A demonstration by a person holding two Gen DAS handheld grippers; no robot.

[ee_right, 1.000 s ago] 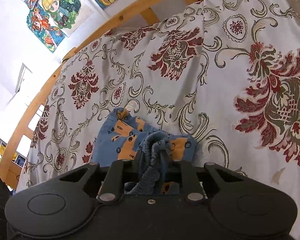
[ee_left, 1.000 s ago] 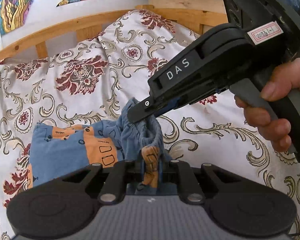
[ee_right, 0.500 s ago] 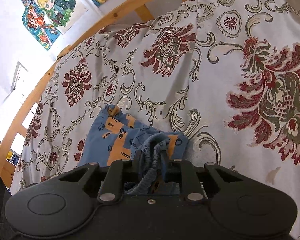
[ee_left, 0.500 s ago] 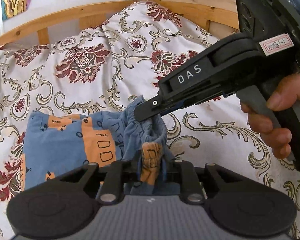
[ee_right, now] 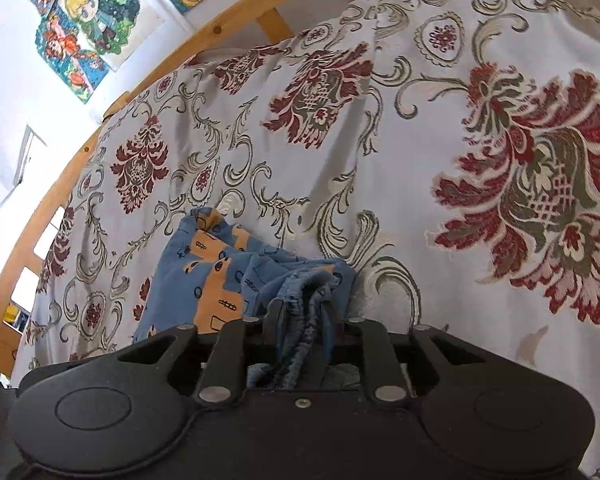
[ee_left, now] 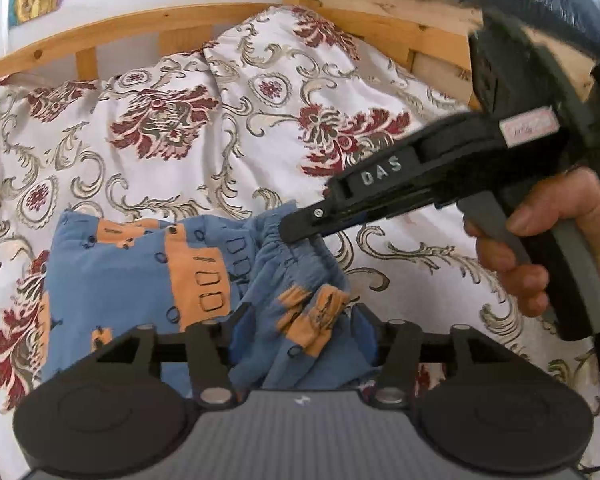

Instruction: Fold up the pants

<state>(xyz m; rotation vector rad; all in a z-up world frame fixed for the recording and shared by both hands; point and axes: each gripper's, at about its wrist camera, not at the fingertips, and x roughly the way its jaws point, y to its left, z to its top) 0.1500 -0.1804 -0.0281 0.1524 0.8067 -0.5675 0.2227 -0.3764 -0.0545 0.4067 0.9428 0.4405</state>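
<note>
Both grippers let go of the folded pants

The blue and orange pants (ee_left: 140, 280) lie folded on the flowery bedspread (ee_left: 160, 128), their long side running from nine o'clock to three o'clock in the left view. The left gripper (ee_left: 300, 332) is right over the bunched near corner; its jaws are opening, spread wide, cloth loose between them. The right gripper (ee_left: 296, 232), at one o'clock from the left one, is opening too but seems to pinch the stretchy waistband (ee_right: 304, 320). Both are equally near.
</note>
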